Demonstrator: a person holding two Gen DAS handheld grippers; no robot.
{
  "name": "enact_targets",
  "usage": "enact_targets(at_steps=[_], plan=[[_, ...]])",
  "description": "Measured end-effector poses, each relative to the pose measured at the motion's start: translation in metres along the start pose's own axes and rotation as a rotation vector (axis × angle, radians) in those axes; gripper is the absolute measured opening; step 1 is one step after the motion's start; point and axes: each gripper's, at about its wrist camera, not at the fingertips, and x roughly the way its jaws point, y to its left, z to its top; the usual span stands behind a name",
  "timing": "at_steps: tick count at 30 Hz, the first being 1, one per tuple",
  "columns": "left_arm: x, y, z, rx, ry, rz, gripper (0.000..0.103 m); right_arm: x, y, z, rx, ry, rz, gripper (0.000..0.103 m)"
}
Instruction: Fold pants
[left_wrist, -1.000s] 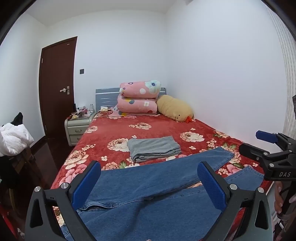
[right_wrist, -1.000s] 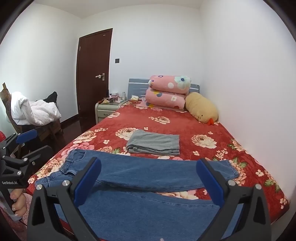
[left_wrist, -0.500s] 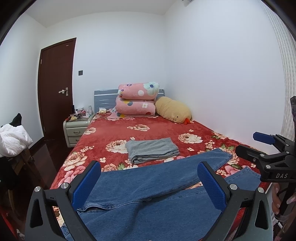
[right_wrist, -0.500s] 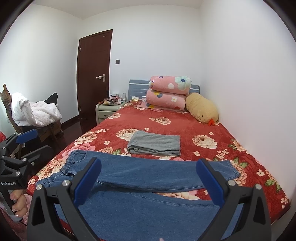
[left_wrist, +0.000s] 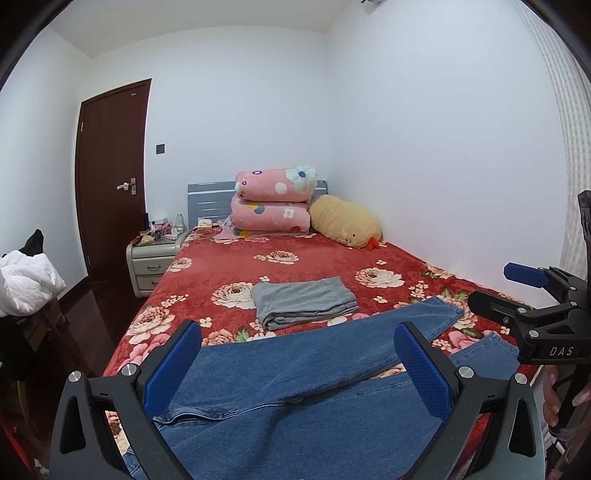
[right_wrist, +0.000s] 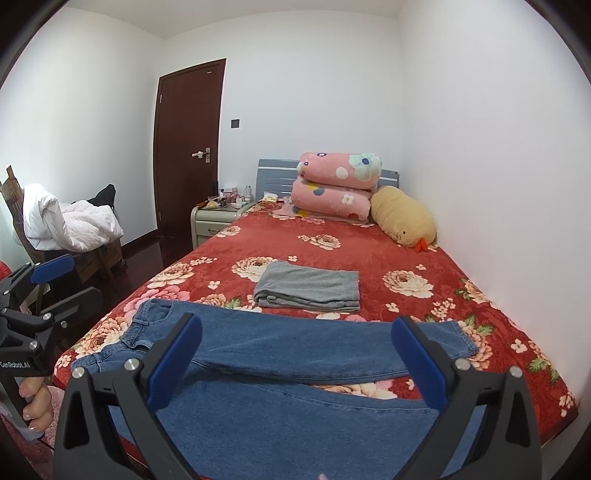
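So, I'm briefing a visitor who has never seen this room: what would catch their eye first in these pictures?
Probably the blue jeans spread across the near end of the red floral bedspread, legs slightly apart, with both open grippers, left and right, above them. Just beyond lies a folded grey garment. At the headboard are two stacked pink bolsters, with a yellow duck plush beside them against the wall.

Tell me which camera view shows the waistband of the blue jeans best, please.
The right wrist view. There the waistband of the jeans lies in plain sight, left of the open right gripper. In the left wrist view the open left gripper covers most of it; only the fly area shows.
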Motion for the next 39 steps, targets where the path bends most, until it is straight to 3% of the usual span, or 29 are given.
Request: enact_targets(at_steps=[39], plan=[[0.0054, 0.0018, 0.0015, 0.000, -0.005, 0.016, 0.103, 0.0004, -0.0023, 0.0070, -0.013, 0.007, 0.014, 0.103]])
